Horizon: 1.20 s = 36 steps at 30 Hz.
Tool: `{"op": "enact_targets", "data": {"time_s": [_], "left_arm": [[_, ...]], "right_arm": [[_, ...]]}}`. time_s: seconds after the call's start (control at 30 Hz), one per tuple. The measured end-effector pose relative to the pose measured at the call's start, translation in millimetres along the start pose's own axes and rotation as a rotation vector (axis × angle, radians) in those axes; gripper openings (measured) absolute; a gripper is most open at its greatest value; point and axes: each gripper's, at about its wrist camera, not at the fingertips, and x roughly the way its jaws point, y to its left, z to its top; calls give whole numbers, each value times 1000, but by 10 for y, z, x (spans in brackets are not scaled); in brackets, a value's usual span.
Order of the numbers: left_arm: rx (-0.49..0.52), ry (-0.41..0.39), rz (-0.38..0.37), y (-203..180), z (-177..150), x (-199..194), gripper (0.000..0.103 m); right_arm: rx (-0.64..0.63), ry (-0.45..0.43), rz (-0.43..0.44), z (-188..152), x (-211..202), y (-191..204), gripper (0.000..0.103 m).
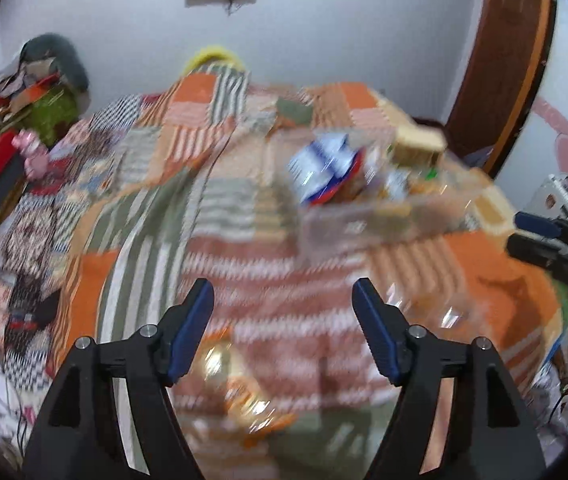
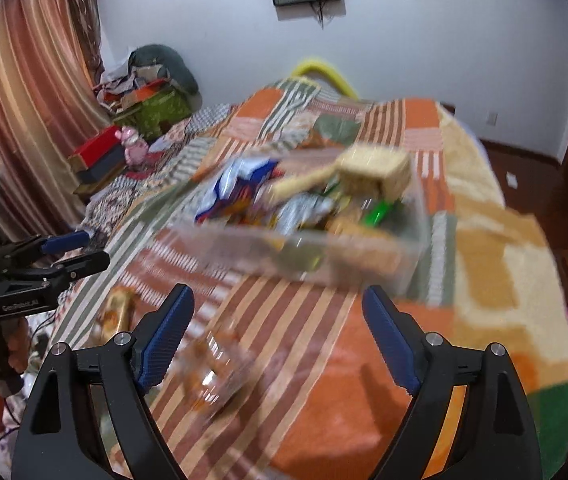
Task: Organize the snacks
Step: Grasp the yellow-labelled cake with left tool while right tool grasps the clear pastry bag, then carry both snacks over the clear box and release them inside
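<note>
- Left gripper hangs above a patchwork bedspread, jaws apart and empty.
- Right gripper likewise gapes, holding nothing.
- Snacks fill a clear bin on the bed ahead, blurred.

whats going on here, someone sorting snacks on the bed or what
A person is working over a patchwork bedspread with a handheld gripper in each hand. A clear bin full of snack packets sits on the bed ahead of them, and a few shiny wrapped snacks lie loose nearer the grippers. At this moment the left gripper and right gripper are both open and hold nothing. The pictures are blurred, so the packets can't be told apart well.
</note>
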Motion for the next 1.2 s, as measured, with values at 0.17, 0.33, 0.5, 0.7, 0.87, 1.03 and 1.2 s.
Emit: {"op": "enact_targets", "data": {"time_s": [0.17, 0.33, 0.5, 0.7, 0.87, 1.03, 1.2], "left_arm": [[-70, 78, 35, 250, -409, 179, 71], [-166, 137, 12, 386, -665, 405, 71], [-140, 128, 3, 348, -700, 558, 58], [-99, 116, 2, 314, -714, 643, 34], [-81, 101, -6, 273, -712, 583, 34], [-57, 47, -22, 167, -618, 384, 34], [-31, 7, -46, 18, -462, 227, 34]], "right_arm": [[-31, 33, -43, -196, 99, 186, 84], [-22, 91, -34, -290, 278, 265, 84], [-22, 150, -44, -409, 470, 327, 84], [-16, 171, -21, -455, 539, 348, 75], [-19, 188, 24, -450, 589, 365, 44], [-63, 150, -7, -445, 498, 407, 38], [-44, 91, -10, -342, 303, 313, 38]]}}
